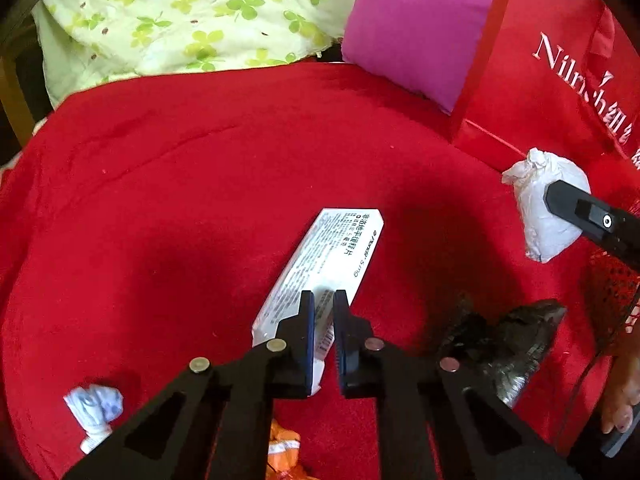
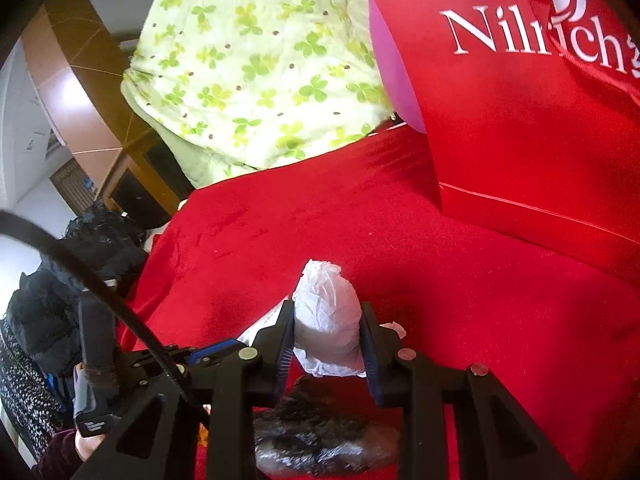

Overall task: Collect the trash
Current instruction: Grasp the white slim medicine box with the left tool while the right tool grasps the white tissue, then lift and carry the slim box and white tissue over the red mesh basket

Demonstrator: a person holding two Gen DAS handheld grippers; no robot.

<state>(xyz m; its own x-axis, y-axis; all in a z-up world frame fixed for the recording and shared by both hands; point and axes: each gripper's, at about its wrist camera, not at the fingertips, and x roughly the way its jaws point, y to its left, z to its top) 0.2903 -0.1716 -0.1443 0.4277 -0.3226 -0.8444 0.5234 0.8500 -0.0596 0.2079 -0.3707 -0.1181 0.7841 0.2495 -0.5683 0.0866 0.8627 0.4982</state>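
Lying diagonal, box [image 1: 324, 268], far end upper-right

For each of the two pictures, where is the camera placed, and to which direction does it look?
Left wrist view: on the left gripper, looking down at a red blanket; its black fingers pinch a flat white printed box; a hand shows at right.
Right wrist view: on the right gripper, facing a red paper bag; its fingers clamp a crumpled white tissue wad.
Shared: the wad, blanket, bag, green floral quilt.
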